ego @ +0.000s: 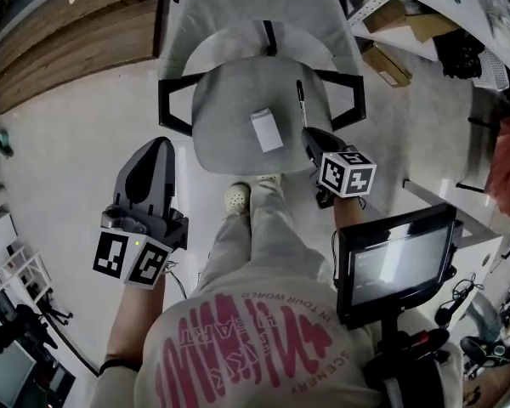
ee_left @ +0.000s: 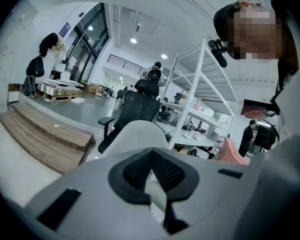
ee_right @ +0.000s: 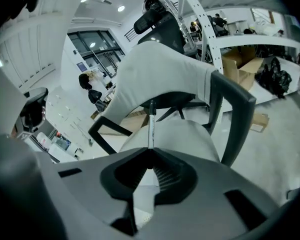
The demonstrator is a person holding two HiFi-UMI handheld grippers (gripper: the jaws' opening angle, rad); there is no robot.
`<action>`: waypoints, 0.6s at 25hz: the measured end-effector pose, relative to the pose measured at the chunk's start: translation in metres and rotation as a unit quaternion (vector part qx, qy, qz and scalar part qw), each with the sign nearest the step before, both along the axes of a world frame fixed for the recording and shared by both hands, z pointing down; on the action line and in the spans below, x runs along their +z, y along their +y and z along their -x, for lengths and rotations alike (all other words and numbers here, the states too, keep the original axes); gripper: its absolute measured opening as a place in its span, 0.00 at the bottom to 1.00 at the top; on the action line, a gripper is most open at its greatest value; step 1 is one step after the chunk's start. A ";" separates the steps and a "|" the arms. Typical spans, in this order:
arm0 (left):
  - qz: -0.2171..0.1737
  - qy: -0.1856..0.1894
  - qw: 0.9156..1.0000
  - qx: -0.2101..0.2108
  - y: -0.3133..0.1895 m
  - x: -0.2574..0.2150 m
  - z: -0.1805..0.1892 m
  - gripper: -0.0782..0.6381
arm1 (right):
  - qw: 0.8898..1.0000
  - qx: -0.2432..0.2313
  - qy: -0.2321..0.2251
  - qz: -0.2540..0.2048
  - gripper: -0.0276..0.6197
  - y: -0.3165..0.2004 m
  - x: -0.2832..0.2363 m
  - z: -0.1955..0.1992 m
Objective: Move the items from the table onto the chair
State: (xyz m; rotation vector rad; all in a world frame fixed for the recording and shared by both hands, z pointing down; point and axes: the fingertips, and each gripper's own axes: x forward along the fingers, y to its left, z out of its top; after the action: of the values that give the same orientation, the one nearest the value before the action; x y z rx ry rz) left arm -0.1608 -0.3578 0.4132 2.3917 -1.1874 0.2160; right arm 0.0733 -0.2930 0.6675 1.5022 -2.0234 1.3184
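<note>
A grey chair stands in front of me, its seat [ego: 225, 113] below both grippers. On the seat lies a small white box [ego: 267, 130]. My right gripper [ego: 309, 136] hangs over the seat's right side, shut on a slim pen [ego: 301, 100] that sticks out ahead of its tips. In the right gripper view the pen [ee_right: 150, 126] points at the chair's backrest [ee_right: 160, 69], above the seat [ee_right: 185, 139]. My left gripper [ego: 156, 146] hovers left of the chair over the floor, its jaws closed together with nothing between them. In the left gripper view its tips [ee_left: 151, 152] face the grey backrest [ee_left: 140, 133].
The chair's black armrests [ego: 172, 100] flank the seat. A monitor on a stand [ego: 397, 262] is close at my right. Shelving with cardboard boxes [ego: 391, 32] stands at the back right, wooden steps [ego: 76, 32] at the back left. The person's shoe [ego: 236, 198] is near the seat's front.
</note>
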 end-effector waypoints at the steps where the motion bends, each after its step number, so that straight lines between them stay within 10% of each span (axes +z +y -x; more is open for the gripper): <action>1: 0.004 -0.004 1.000 -0.005 0.000 0.003 0.001 0.12 | 1.000 -0.002 0.003 0.006 0.11 0.001 0.011 0.000; 15: 0.025 -0.037 0.998 -0.033 0.004 0.020 0.003 0.12 | 0.991 -0.001 0.014 0.135 0.11 0.045 0.100 0.004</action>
State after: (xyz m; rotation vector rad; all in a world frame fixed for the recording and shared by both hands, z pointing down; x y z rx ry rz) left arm -0.1643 -0.3537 0.4331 2.3142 -1.2778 0.3118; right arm 0.0694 -0.2485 0.7675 1.3865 -1.7443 1.4916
